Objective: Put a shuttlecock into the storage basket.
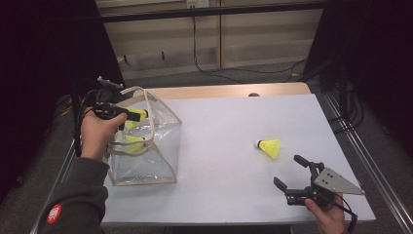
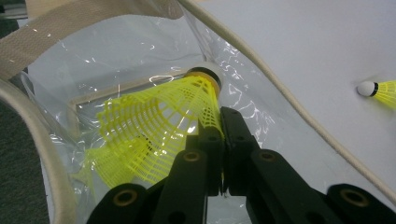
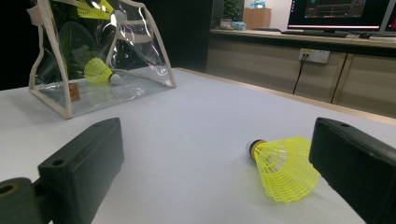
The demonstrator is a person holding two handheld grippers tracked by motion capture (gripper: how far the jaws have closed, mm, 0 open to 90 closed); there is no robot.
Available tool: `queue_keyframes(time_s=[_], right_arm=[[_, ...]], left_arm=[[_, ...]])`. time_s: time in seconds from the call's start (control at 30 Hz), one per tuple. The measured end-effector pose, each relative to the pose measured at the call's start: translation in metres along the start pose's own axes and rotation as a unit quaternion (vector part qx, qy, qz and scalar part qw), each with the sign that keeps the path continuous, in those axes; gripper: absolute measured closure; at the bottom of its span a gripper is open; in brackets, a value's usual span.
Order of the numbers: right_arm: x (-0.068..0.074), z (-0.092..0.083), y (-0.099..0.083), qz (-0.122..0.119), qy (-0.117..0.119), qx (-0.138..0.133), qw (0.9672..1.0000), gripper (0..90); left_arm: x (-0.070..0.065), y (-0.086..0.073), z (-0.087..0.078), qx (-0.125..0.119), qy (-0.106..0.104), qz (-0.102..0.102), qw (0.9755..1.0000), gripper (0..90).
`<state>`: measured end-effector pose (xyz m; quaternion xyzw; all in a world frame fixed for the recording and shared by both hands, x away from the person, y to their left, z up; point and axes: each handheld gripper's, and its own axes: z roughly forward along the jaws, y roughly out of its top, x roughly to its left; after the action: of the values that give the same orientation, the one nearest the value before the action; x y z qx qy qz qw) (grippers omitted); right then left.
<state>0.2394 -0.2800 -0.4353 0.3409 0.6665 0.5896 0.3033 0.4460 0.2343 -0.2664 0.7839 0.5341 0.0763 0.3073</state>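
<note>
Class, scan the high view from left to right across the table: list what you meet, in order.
Left gripper holding a yellow shuttlecock over the clear bag → loose yellow shuttlecock on the table → right gripper, jaws open.

The desk has a pale grey-white top with a light wooden strip along its far edge. At about nine o'clock on it stands a clear plastic bag with beige trim, its mouth open upward. At about four o'clock, well apart from the bag, a yellow shuttlecock lies on its side, white cork pointing toward nine o'clock.
</note>
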Motion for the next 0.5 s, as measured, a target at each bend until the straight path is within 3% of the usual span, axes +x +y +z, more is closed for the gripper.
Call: queue_keyframes(time_s=[0.5], right_arm=[[0.0, 0.0, 0.0, -0.001, 0.001, 0.002, 1.0, 3.0]], left_arm=[[-0.002, 0.004, 0.013, 0.009, -0.001, 0.0, 1.0, 87.6]])
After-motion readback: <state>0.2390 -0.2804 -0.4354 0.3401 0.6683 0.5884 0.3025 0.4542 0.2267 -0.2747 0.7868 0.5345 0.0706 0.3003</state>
